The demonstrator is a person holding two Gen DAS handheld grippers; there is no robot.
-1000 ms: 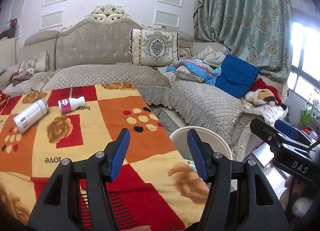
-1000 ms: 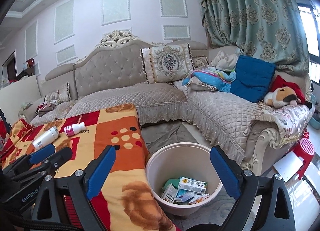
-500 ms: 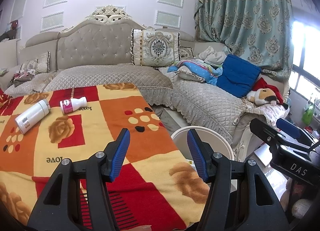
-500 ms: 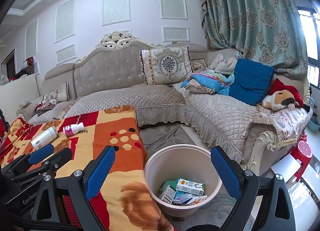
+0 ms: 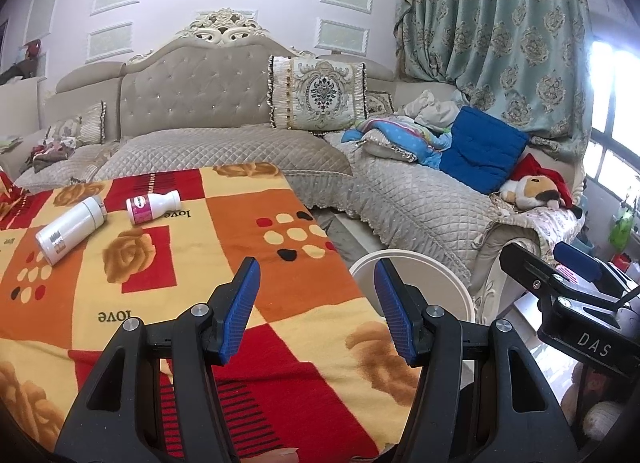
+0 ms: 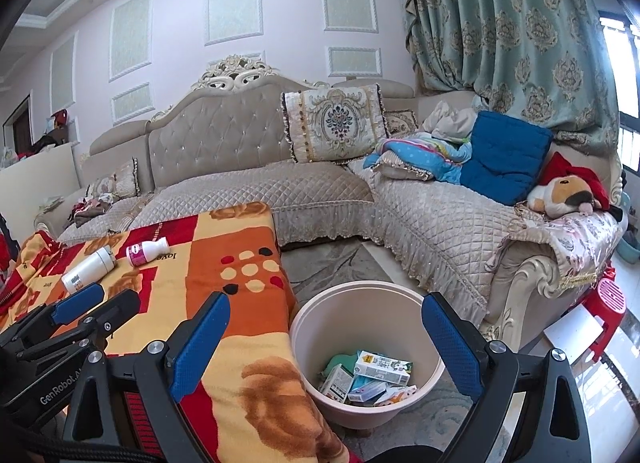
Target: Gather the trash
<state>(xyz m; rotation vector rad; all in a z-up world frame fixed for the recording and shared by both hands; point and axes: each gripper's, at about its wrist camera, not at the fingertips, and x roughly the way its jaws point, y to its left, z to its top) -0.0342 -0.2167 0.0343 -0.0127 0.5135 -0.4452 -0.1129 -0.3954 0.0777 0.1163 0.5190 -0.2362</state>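
Fig.: between pick-ups. Our left gripper [image 5: 316, 303] and right gripper [image 6: 326, 347] both hang spread, holding nothing. Remaining trash: white cylindrical plastic bottle [image 5: 70, 229] and small white bottle w/ pink label [image 5: 151, 207], lying on the blanket-covered surface [image 5: 240, 231], well ahead-left of the left gripper. Pale pink round plastic bin [image 6: 366, 347], part-filled w/ cartons, sits just below the right gripper. Next, we judge: reach fwd-left, align w/ a bottle, close across its body.

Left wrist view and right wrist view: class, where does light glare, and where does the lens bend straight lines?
Left wrist view: window blown out white at right; dark fisheye corners. Right wrist view: milder window glare; wall panels and curtain bow toward the edges.
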